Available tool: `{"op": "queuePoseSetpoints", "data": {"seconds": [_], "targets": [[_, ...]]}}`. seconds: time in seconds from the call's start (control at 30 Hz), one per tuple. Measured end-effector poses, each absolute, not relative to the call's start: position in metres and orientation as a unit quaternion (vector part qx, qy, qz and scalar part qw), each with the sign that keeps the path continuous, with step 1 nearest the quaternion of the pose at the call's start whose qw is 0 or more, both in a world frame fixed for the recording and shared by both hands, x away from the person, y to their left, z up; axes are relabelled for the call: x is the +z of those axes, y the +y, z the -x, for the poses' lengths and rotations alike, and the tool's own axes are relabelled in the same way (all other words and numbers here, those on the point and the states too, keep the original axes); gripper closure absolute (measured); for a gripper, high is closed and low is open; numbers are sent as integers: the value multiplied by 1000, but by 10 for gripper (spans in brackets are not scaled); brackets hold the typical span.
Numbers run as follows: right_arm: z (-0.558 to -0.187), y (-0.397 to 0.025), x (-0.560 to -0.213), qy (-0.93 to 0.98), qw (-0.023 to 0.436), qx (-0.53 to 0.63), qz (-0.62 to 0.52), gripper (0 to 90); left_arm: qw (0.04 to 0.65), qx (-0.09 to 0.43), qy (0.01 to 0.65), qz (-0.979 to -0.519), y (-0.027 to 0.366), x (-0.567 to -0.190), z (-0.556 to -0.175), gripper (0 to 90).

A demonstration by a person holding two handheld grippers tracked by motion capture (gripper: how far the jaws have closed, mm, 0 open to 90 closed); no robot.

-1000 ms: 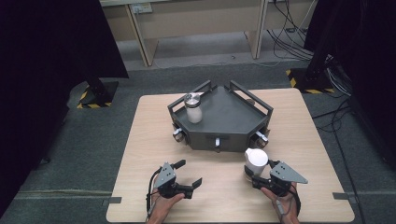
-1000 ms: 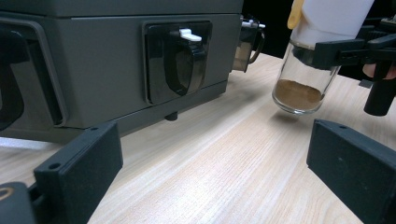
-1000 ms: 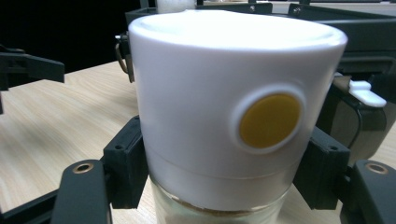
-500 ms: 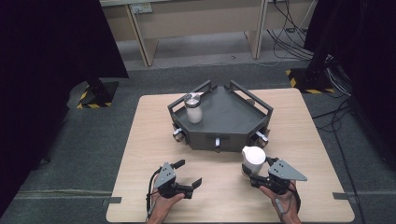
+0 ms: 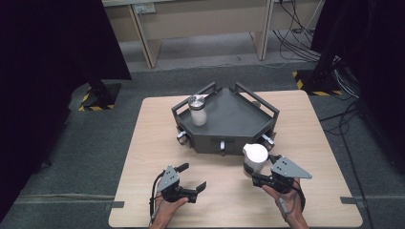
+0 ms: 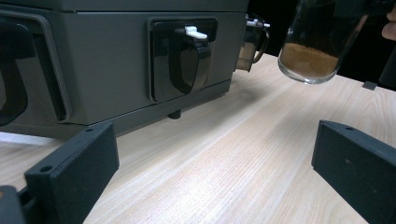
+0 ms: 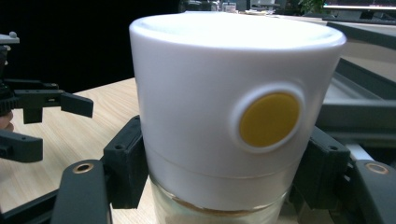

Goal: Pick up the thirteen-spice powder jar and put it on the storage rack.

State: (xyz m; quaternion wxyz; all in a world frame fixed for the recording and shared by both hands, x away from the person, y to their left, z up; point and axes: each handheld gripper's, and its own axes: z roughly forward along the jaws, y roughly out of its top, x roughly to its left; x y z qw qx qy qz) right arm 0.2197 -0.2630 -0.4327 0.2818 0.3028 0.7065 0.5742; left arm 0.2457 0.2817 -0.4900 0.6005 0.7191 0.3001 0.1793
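The right gripper (image 5: 258,175) has its jaws pinched on a white-capped glass jar (image 5: 254,158), gripping it just under the cap, and holds it upright with its long axis vertical and the cap facing up, clear of the wooden table (image 5: 315,143) near the front right corner of the grey tray (image 5: 229,117). Brown powder sits in the jar's bottom (seen from the left gripper view). The left gripper (image 5: 191,179) rests low over the table, jaws spread wide and empty.
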Motion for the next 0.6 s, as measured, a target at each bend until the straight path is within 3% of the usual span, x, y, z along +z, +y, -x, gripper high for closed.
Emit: {"op": "queuePoseSetpoints", "data": {"seconds": [0.6], "targets": [[-241,-251,-407,714,267,573,-301,307,600,178,300,-720,281,-490,-246,2]]}}
